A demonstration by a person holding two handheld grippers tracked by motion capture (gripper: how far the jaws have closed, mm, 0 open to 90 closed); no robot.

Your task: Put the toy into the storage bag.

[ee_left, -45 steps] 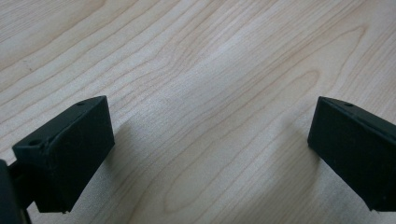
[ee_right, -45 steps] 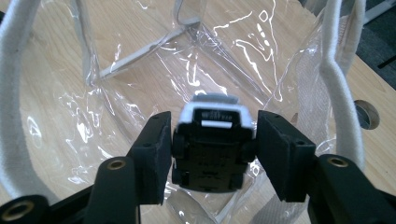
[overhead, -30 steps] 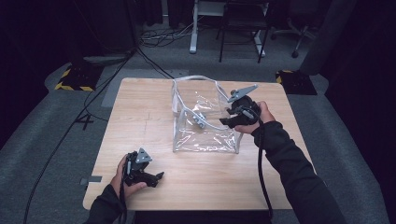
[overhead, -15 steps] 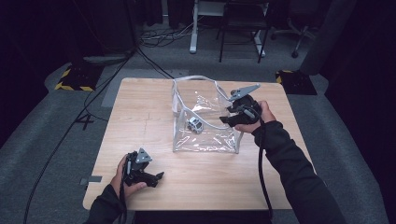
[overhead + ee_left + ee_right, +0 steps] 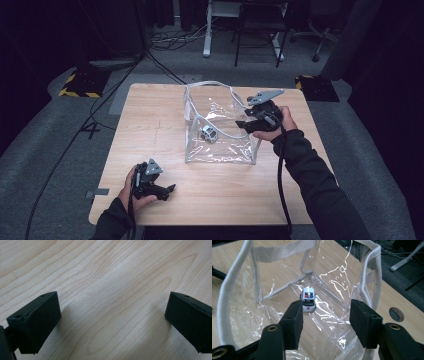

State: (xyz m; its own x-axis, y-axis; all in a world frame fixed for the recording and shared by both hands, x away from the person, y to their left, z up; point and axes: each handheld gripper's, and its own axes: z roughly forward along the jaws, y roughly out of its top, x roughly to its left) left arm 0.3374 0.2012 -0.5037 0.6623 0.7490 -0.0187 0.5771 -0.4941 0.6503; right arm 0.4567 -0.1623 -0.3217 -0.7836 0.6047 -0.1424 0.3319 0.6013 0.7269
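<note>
Dark floor and trailing cables surround a pale wooden table (image 5: 150, 125), on which a clear plastic bag (image 5: 220, 150) with white trim stands open at the middle. On the bag's floor sits a small white toy car (image 5: 208, 133) with red and blue roof lights.

At the bag's right rim the right gripper (image 5: 247, 122) is held by the right hand (image 5: 272, 122), pointing into the opening. In the right gripper view its jaws are spread wide with nothing between them, hanging above the bag's inside. The car lies beyond and below them, apart from both, its near end just past the tip of the left-hand jaw in that view.

Near the table's front left edge the left gripper (image 5: 165, 190) rests low over bare wood, well apart from the bag. Its jaws stand wide apart and hold nothing.
</note>
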